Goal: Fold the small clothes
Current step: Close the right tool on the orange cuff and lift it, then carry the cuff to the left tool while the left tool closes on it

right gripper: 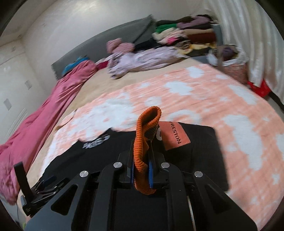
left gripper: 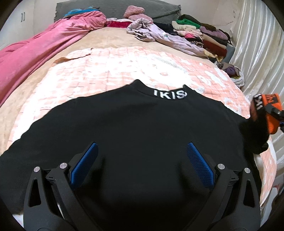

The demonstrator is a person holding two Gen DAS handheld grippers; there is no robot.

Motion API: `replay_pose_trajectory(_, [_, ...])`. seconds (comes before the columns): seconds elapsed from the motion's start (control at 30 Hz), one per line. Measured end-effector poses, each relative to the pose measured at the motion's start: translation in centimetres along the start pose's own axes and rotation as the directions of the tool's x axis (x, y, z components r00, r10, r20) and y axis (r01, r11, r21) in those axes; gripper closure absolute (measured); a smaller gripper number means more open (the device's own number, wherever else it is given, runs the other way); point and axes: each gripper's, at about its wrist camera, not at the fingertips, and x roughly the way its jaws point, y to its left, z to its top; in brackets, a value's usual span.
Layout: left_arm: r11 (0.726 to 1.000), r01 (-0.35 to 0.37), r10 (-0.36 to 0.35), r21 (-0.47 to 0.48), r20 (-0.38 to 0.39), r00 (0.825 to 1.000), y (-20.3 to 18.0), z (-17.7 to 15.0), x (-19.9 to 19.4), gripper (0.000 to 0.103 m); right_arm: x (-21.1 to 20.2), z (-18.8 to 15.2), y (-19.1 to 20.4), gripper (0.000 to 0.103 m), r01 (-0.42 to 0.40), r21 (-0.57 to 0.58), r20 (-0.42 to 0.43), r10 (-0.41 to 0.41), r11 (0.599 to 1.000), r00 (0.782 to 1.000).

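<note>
Closest to you, your left gripper (left gripper: 142,160) hangs over the black sweater (left gripper: 134,128) with its jaws spread wide and nothing between the two blue pads (left gripper: 85,163). The sweater lies flat on the peach-and-white checked blanket (left gripper: 113,71), its collar pointing away from you, white lettering stitched on the neckband.

Your right gripper (right gripper: 142,160) is clenched on one orange ribbed cuff (right gripper: 142,140) — the sleeve end of that same sweater, lifted off the body and standing up between the fingers. Just past it in the right wrist view, one orange patch (right gripper: 174,136) reading "PRESTON" lies on the black cloth. The left wrist view shows the same cuff raised at the sweater's right edge, with the right gripper only partly in frame.

Further out, one long pink quilt (left gripper: 35,53) runs down the left side of the bed, over a tan sheet (left gripper: 110,37). Beyond the blanket lies one crumpled lilac garment (left gripper: 156,33), with two fluffy pink pieces (left gripper: 134,12) behind it.

By the curtain (left gripper: 257,44), a white-lined bag (right gripper: 234,65) holds bunched cloth — a purple piece shows on top; the rest is too blurred to count. Past it, one tall stack of folded clothes (left gripper: 204,33) has green, cream, mauve, maroon and black layers, too many and too overlapped to number. A grey headboard (left gripper: 115,7) closes the far end.
</note>
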Motion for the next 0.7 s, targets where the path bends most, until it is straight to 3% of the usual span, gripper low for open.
replay_pose_trajectory(0.3, [0.998, 0.015, -0.018, -0.060, -0.040, 0.999, 2.6, -0.3, 0.6, 0.009, 5.6, -1.9, 6.3, 0.092, -0.093, -0.052, -0.115, 0.087, 0.994, 0.990])
replay_pose_trajectory(0.43, [0.996, 0.056, -0.061, -0.073, -0.062, 0.996, 2.7, -0.6, 1.3, 0.009, 7.0, -2.5, 8.1, 0.092, -0.136, -0.059, -0.147, 0.126, 0.989, 0.981])
replay_pose_trajectory(0.7, [0.992, 0.102, -0.105, -0.072, -0.051, 0.993, 2.9, -1.0, 1.5, 0.009, 7.2, -2.6, 9.6, 0.075, -0.184, -0.090, -0.139, 0.171, 0.979, 0.976])
